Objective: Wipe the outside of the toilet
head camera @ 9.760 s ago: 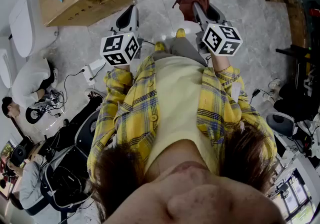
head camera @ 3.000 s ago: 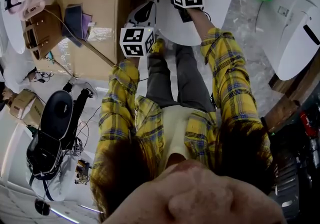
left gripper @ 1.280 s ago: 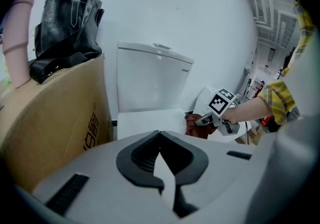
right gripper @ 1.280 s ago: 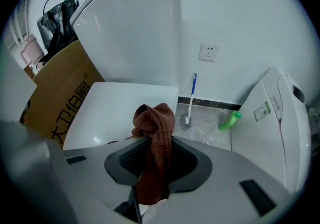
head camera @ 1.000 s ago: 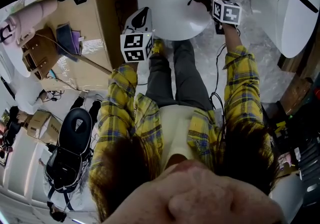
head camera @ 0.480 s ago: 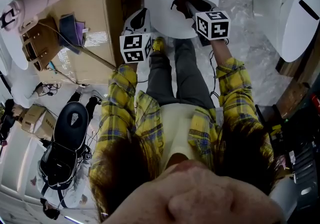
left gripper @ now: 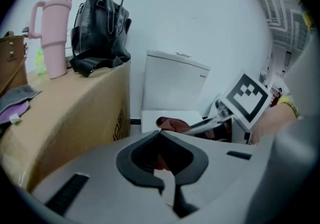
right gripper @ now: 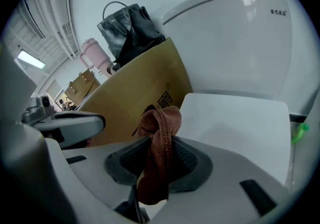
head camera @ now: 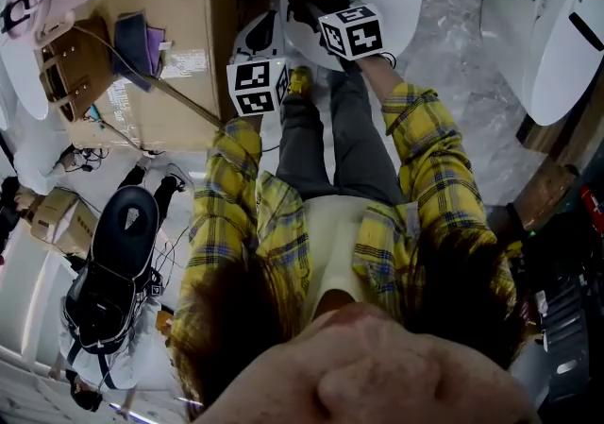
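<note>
Two claws show, and only one carries anything. The right claw (right gripper: 160, 143) is pinched tight on a rust-brown cloth (right gripper: 161, 120), which bunches up past its tips and hangs down behind them. Just ahead of that claw and to its right lies the closed white lid of the toilet (right gripper: 235, 123), with the tank rising beyond. Whether the cloth touches the lid cannot be told. Left of the claw stands a cardboard box (right gripper: 145, 93) with a black bag (right gripper: 127, 31) and a pink tumbler (right gripper: 95, 56) on top. The left claw (left gripper: 160, 135) is closed, its tips meeting on nothing, with the right claw ahead of it to its right.
</note>
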`<action>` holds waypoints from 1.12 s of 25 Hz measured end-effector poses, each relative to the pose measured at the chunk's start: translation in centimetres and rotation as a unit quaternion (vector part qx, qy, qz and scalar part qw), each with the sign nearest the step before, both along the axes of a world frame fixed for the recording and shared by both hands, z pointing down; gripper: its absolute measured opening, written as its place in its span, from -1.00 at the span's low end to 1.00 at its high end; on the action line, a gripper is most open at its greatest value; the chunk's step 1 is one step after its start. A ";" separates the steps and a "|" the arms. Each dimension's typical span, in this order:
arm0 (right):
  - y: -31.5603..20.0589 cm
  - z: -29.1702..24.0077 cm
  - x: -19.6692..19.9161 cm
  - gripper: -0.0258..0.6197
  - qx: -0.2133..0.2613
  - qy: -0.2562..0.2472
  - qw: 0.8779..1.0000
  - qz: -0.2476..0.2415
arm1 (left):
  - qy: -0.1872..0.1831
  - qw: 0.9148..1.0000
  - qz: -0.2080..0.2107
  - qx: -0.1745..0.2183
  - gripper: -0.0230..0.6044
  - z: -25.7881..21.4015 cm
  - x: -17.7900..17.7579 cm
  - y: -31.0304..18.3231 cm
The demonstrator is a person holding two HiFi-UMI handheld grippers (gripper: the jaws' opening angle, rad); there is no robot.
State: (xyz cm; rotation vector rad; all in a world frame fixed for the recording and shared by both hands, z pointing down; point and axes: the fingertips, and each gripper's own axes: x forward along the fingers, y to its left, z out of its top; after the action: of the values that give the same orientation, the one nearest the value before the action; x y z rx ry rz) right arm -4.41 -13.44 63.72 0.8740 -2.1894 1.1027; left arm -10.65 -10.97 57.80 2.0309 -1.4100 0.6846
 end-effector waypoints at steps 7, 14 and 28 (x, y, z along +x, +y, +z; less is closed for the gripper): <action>-0.1 4.8 -2.1 -0.54 -0.032 0.020 0.999 0.001 | 0.003 1.000 -0.003 -0.005 -0.91 0.4 0.3 0.4; -0.7 7.5 1.5 -0.54 -0.061 0.072 0.995 0.040 | 0.002 1.000 0.000 -0.016 -0.91 1.2 0.6 0.4; 1.3 8.9 13.6 -0.54 -0.069 0.128 0.984 0.102 | 0.001 0.998 0.051 -0.027 -0.91 2.1 4.3 0.0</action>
State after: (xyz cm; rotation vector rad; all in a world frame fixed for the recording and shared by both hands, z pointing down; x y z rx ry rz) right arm 9.19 -12.18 72.67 1.1281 -1.8235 1.1515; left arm -6.34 -10.93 59.94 2.0718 -1.2794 0.7566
